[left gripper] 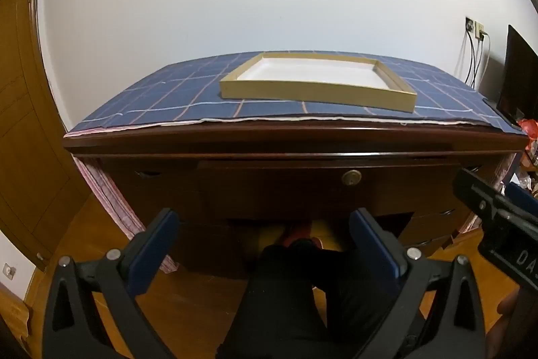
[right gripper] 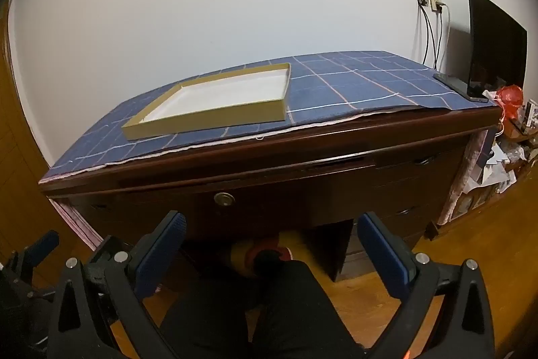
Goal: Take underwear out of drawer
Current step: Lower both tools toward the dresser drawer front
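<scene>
- Nothing done yet by the look of it: the centre drawer of the dark wooden desk sits fully closed, its round brass lock facing us.
- No underwear in sight anywhere. My read is it's inside that shut drawer, but the views can't confirm which drawer holds it.
- Left gripper hangs in front of the desk, angled down, jaws spread wide with nothing between them.
- Right gripper is the same story: jaws wide apart, empty, well short of the drawer front.
- Up on the tabletop, a shallow tan cardboard tray with a white floor waits empty on the blue checked cloth, a likely landing spot.
- Still to come, as I judge it: get a hold on the drawer, pull it out, pick the garment, lift it clear.
</scene>
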Tool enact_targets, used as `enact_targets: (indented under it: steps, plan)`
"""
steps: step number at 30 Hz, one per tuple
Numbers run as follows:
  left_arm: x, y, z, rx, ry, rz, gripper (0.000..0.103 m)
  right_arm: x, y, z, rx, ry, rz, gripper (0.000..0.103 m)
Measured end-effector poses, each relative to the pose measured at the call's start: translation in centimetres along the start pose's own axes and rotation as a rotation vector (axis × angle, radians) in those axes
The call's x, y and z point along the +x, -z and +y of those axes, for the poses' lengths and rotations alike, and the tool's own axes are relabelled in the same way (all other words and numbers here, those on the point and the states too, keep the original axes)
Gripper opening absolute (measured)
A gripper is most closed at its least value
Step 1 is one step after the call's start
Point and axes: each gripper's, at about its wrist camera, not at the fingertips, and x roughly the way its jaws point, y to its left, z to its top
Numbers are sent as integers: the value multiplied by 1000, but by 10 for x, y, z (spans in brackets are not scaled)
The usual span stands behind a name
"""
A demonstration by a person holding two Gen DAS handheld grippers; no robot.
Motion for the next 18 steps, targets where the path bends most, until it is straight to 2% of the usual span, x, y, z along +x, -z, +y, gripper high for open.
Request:
enact_targets:
  steps: [18]
  plan:
    - [-1,0,-7,-1,0,0,103,-1,0,-5,-8,39,-1,103]
